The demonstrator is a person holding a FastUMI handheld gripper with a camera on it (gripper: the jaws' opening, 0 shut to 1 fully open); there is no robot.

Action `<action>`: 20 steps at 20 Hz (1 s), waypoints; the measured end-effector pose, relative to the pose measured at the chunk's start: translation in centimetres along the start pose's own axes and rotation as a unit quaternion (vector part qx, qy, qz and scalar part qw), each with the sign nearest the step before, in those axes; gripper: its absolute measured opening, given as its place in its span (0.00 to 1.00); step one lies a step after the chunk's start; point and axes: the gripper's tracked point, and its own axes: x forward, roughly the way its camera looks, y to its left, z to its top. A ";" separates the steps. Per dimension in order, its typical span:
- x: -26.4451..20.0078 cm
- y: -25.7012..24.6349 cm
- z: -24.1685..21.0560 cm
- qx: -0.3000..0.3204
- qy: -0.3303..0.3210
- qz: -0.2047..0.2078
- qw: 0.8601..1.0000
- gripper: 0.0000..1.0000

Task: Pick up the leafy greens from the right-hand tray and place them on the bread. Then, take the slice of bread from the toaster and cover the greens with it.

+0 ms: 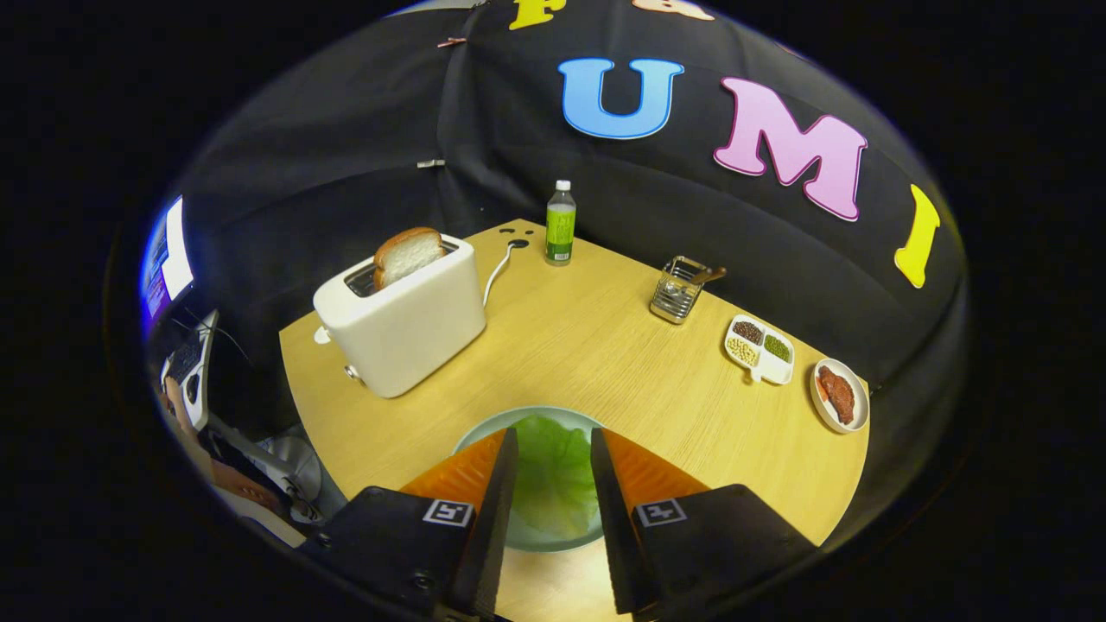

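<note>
Pale leafy greens (553, 484) lie on a round light plate (484, 429) directly below my gripper (553, 434). They show in the gap between its two fingers. The fingers stand apart on either side of the greens, open, and I see no press on the leaf. Whatever lies under the greens is hidden. Beyond the fingers to the left stands a white toaster (406, 333) on the wooden table (587, 345). A slice of bread (406, 255) sticks up out of its slot.
A green bottle (560, 223) stands at the table's far edge, beside the toaster's white cord (497, 272). To the right are a metal utensil holder (681, 289), a divided dish of beans (759, 347) and a small plate with red meat (840, 395). A lit screen (168, 259) is off the table's left side.
</note>
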 end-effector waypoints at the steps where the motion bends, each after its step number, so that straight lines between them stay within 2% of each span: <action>1: -0.8 0.0 0.8 0.004 -0.017 -0.004 1.000 0.57; 4: -3.7 0.1 4.1 0.004 -0.078 -0.025 0.997 0.67; 8: -9.1 -0.8 9.8 -0.035 -0.174 -0.084 0.980 0.69; 11: -13.7 -1.4 14.6 -0.069 -0.249 -0.142 0.956 0.71; 14: -18.7 -2.0 19.8 -0.112 -0.322 -0.212 0.916 0.71; 15: -20.0 -1.7 21.3 -0.122 -0.341 -0.227 0.904 0.70; 16: -20.4 -0.9 22.4 -0.128 -0.352 -0.227 0.899 0.71; 17: -20.1 0.3 23.2 -0.127 -0.355 -0.214 0.901 0.70; 20: -16.6 4.2 23.5 -0.079 -0.321 -0.149 0.932 0.71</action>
